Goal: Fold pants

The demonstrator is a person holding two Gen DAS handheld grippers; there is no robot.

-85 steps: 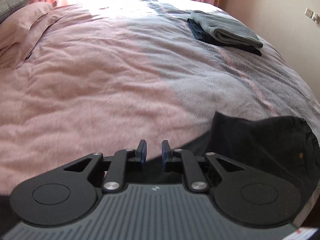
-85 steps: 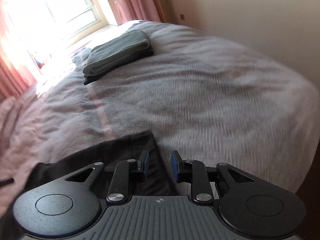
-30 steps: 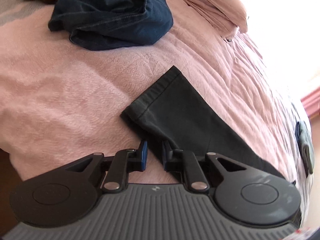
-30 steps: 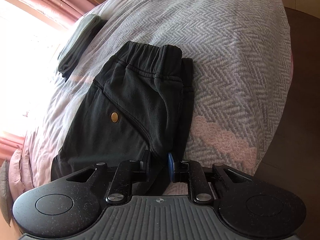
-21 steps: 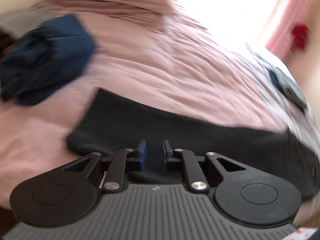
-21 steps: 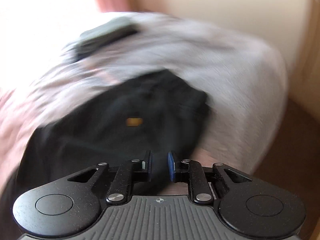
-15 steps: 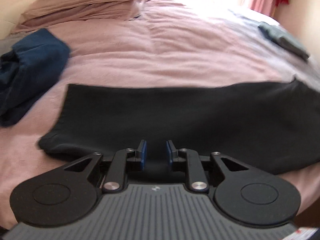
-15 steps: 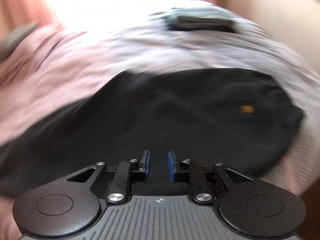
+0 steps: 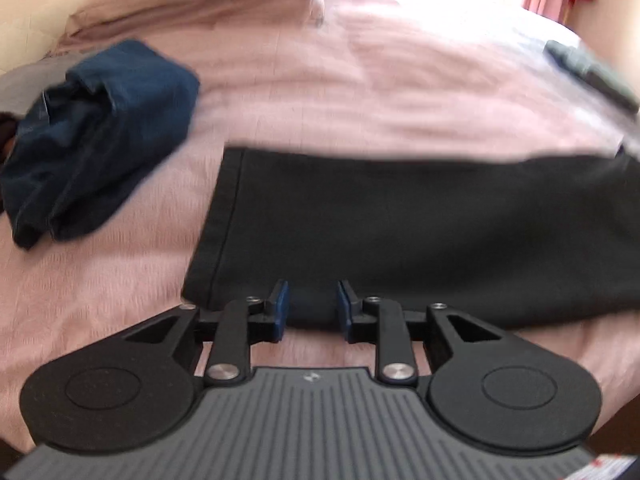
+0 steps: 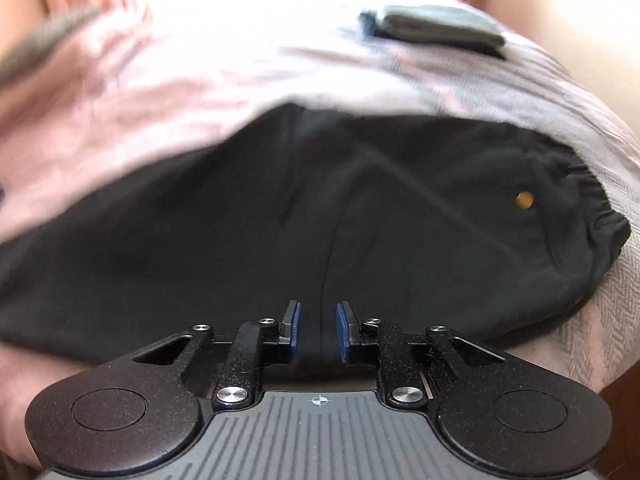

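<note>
One pair of black pants (image 9: 420,232) lies flat along the bed's (image 9: 320,92) near edge.
Soft matte cloth, elastic waistband; left gripper (image 9: 310,306) has just been spreading, right gripper (image 10: 318,332) seemingly slightly parted, neither pinching.

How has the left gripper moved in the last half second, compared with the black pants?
Yes: the left gripper has shifted toward the black pants' hem; its jaws have just been opening.
</note>
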